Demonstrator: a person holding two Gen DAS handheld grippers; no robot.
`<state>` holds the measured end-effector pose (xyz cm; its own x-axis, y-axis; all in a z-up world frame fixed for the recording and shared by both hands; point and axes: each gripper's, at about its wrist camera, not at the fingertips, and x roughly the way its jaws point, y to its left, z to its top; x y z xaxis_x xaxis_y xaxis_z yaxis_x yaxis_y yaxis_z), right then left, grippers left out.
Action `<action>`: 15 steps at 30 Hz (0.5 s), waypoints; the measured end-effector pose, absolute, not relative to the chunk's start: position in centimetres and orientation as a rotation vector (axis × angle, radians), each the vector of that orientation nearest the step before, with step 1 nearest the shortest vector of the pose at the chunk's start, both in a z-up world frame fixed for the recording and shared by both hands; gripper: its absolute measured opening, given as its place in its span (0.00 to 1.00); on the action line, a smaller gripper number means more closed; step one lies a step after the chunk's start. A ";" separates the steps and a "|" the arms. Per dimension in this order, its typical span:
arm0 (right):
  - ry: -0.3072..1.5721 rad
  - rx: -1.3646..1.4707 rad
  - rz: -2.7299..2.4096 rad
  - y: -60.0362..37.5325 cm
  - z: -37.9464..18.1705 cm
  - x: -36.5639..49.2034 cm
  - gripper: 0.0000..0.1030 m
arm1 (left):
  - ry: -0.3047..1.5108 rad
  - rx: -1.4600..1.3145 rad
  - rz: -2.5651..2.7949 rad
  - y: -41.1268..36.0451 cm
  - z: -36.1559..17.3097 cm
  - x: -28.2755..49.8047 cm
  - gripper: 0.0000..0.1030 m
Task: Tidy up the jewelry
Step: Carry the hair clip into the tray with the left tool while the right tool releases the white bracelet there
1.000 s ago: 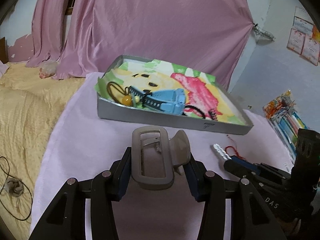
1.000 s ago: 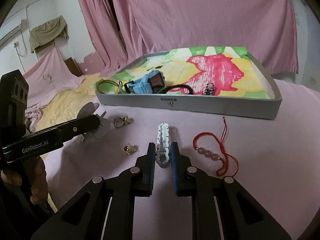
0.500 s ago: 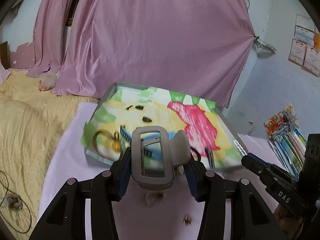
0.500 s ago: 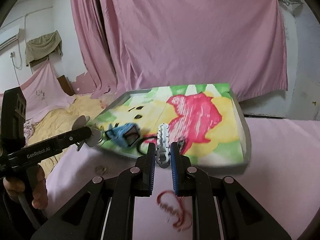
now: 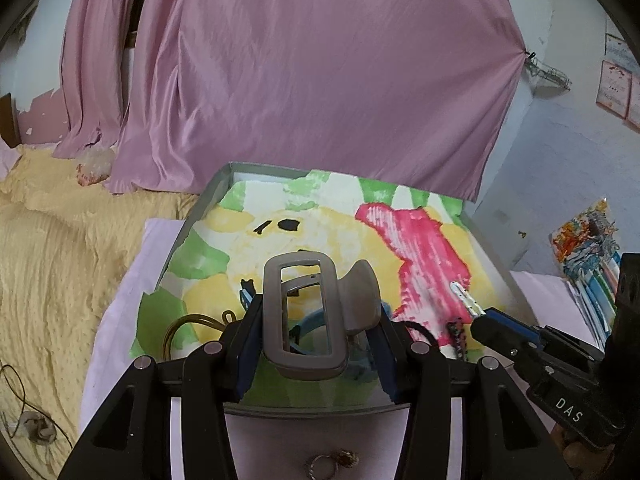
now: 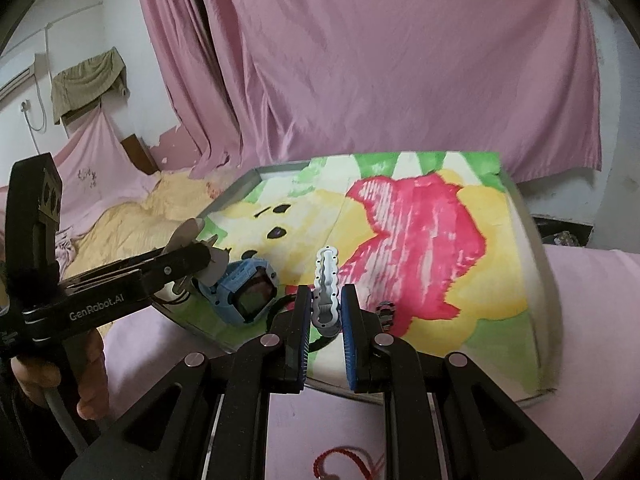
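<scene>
1. Left gripper (image 5: 316,340): closed on a taupe claw hair clip (image 5: 308,320), held upright between the blue pads, its rectangular open frame facing the camera and its rounded thumb lever projecting to the right. The clip hangs above the near edge of the tray (image 5: 200,208).
2. Right gripper (image 6: 326,320): closed on a pale grey wavy hair clip (image 6: 327,280), pinched at its lower end so that most of its length stands free above the fingertips. It too is over the tray's near portion.
3. Tray contents: ahead of and below the left gripper lie a blue watch (image 6: 244,292), a black hair tie (image 5: 416,330), a dark beaded piece (image 5: 458,334) and a gold cord loop (image 5: 188,326) to the left, all on a lining painted in yellow, green and pink.
4. Outside the tray: a ring (image 5: 320,466) lies on the pink cloth directly beneath the left gripper; a red cord bracelet (image 6: 344,460) lies beneath the right gripper.
5. Risk, left side: released from this height, the springy claw clip would probably bounce or tumble, and may land on the watch or hop the low near wall.
6. Risk, right side: the slim clip is held by one end only; a tilt could let it pivot and slip early.
7. Risk, both: the two grippers are near each other over the same corner, so simultaneous lowering may bring them into contact.
</scene>
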<state>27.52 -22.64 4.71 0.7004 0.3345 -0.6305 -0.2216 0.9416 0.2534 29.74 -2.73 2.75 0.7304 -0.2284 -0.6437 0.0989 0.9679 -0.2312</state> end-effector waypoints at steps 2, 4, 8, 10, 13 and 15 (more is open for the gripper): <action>0.747 0.164 0.315 -22.5 4.2 28.0 0.13 | 0.744 -0.184 -0.173 -2.6 2.5 30.0 0.44; 0.761 0.163 0.319 -22.3 3.8 28.3 0.13 | 0.756 -0.183 -0.166 -2.5 2.2 30.3 0.44; 0.782 0.158 0.322 -22.0 3.2 28.9 0.13 | 0.769 -0.179 -0.159 -2.4 1.8 30.7 0.45; 0.795 0.158 0.322 -21.9 2.9 29.1 0.13 | 0.767 -0.175 -0.164 -2.5 1.7 30.8 0.45; 0.813 0.157 0.321 -21.8 2.5 29.4 0.13 | 0.764 -0.153 -0.162 -2.8 1.7 30.7 0.45; 0.823 0.157 0.321 -21.8 2.3 29.5 0.13 | 0.764 -0.145 -0.161 -2.9 1.6 30.7 0.45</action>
